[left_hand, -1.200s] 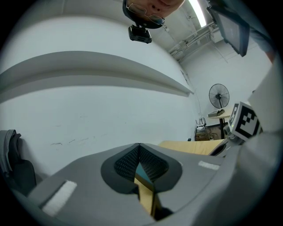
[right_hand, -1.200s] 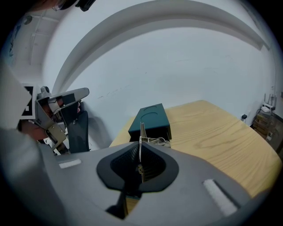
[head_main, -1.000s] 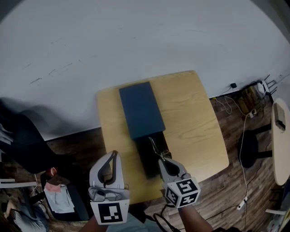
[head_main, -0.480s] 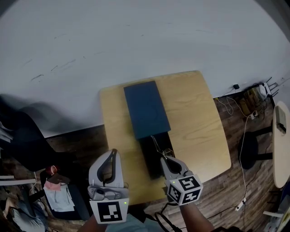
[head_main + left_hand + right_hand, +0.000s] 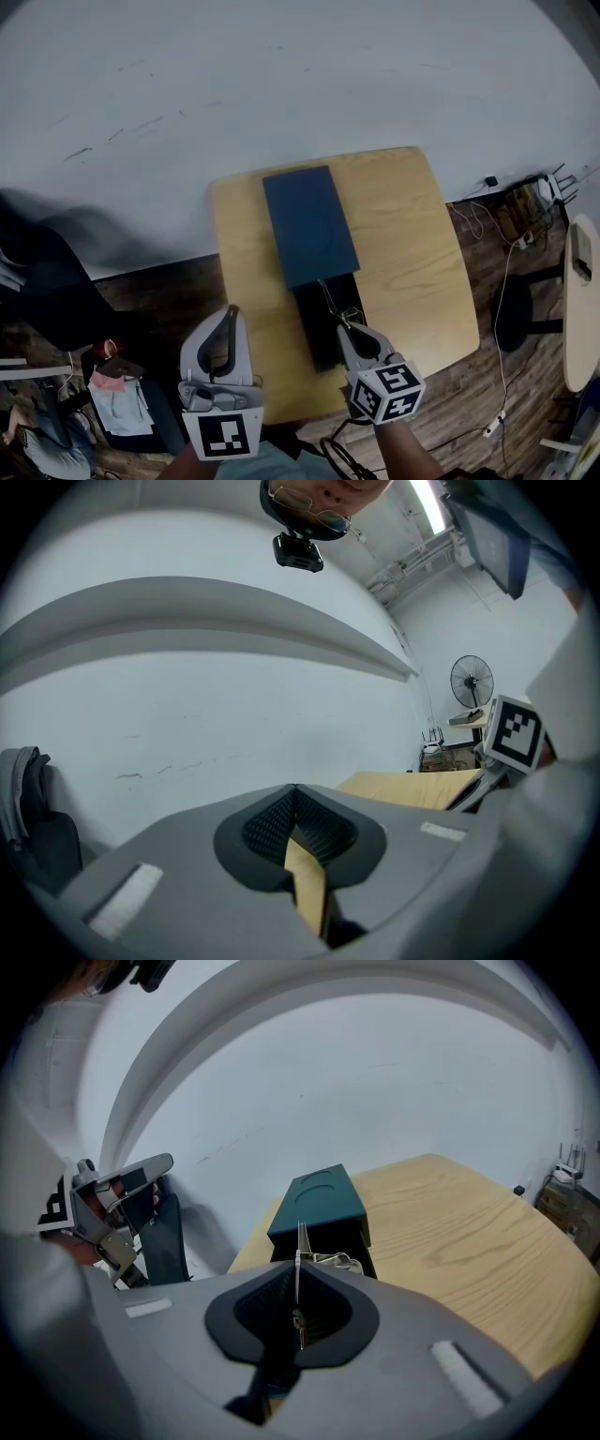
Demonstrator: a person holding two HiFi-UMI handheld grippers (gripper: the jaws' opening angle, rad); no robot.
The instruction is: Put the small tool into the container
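Note:
A dark teal box (image 5: pixel 309 223) lies on the wooden table (image 5: pixel 408 234), its black drawer (image 5: pixel 321 330) pulled out toward me. My right gripper (image 5: pixel 344 323) is shut on a small thin metal tool (image 5: pixel 329 297), held over the open drawer. In the right gripper view the tool (image 5: pixel 300 1241) stands upright between the pads of the right gripper (image 5: pixel 298 1274), with the box (image 5: pixel 319 1201) just beyond. My left gripper (image 5: pixel 228 325) hangs off the table's near left edge, shut and with nothing in it. The left gripper (image 5: pixel 295 794) faces the white wall.
Cables and a power strip (image 5: pixel 511 211) lie on the wood floor at the right, near a round stool (image 5: pixel 517 309) and a pale tabletop (image 5: pixel 581 291). A dark chair (image 5: pixel 47 295) stands at the left. A fan (image 5: pixel 472 680) stands far off.
The head view has drifted slightly, so the table sits a little further right in the picture. Both grippers keep their places beside the box, and the tool stays held.

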